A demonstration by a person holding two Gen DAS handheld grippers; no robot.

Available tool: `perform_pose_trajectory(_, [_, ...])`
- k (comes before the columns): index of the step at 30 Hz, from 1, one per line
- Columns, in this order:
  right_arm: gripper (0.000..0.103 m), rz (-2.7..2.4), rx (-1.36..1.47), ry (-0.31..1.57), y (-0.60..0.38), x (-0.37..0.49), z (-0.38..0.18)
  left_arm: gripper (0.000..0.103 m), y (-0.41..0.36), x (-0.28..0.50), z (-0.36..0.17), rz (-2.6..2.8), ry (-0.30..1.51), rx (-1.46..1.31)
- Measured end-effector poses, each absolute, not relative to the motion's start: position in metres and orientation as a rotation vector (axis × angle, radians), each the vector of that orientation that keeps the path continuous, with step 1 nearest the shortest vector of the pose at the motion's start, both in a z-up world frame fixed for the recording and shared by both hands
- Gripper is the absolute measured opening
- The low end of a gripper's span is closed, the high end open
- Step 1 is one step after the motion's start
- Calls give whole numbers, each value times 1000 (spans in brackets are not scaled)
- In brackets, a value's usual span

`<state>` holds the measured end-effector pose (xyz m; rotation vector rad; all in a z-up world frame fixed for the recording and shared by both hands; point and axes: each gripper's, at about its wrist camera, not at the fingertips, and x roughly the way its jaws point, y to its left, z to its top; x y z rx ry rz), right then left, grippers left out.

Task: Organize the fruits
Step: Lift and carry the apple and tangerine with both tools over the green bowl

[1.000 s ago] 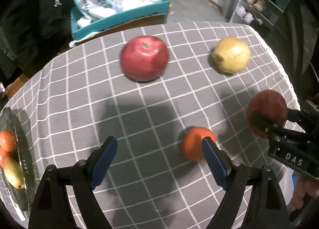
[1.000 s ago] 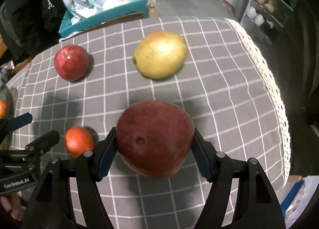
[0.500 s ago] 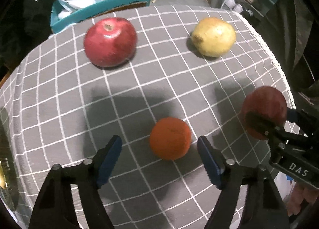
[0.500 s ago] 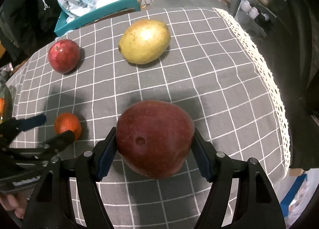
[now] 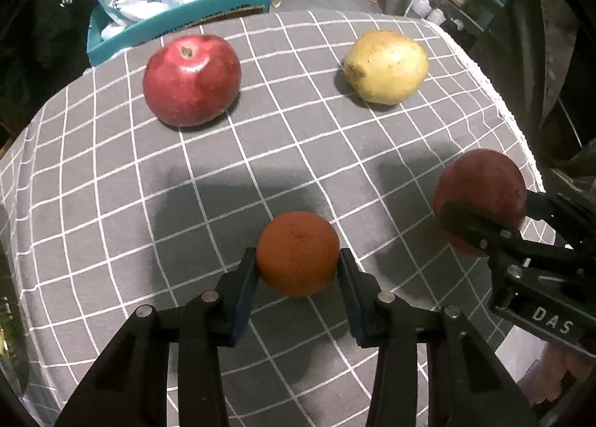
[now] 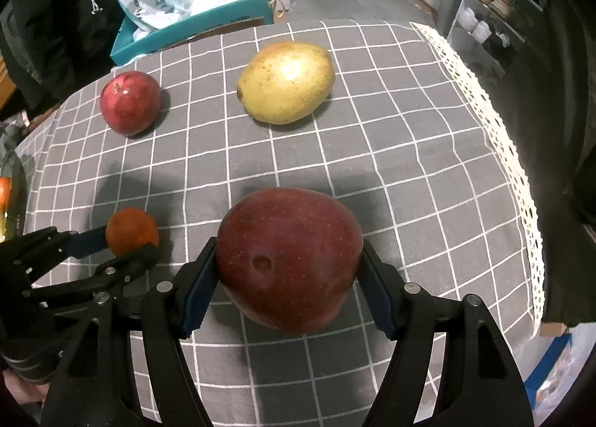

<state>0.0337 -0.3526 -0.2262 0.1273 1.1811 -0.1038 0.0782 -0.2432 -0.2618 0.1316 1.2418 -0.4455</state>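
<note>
The grey checked tablecloth (image 5: 111,211) carries everything. Taking the yellow pear (image 6: 286,82) as landmark: a bright red apple (image 5: 192,80) lies well to its left. Nearer the camera than the pear, the right gripper (image 6: 288,278) clamps a dark red apple (image 6: 288,257). Left of that, the left gripper (image 5: 298,272) pinches the small orange (image 5: 298,254).

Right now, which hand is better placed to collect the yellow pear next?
Neither is free: the left gripper is shut on the orange, the right gripper on the dark apple. Once unloaded, probably the right; the pear lies nearer it.
</note>
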Motion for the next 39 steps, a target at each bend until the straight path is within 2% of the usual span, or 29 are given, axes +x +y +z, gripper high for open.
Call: perform_pose_trajectory(39, [71, -9, -6, 894, -290, 25, -109, 42, -157, 59, -131, -301, 950, 63])
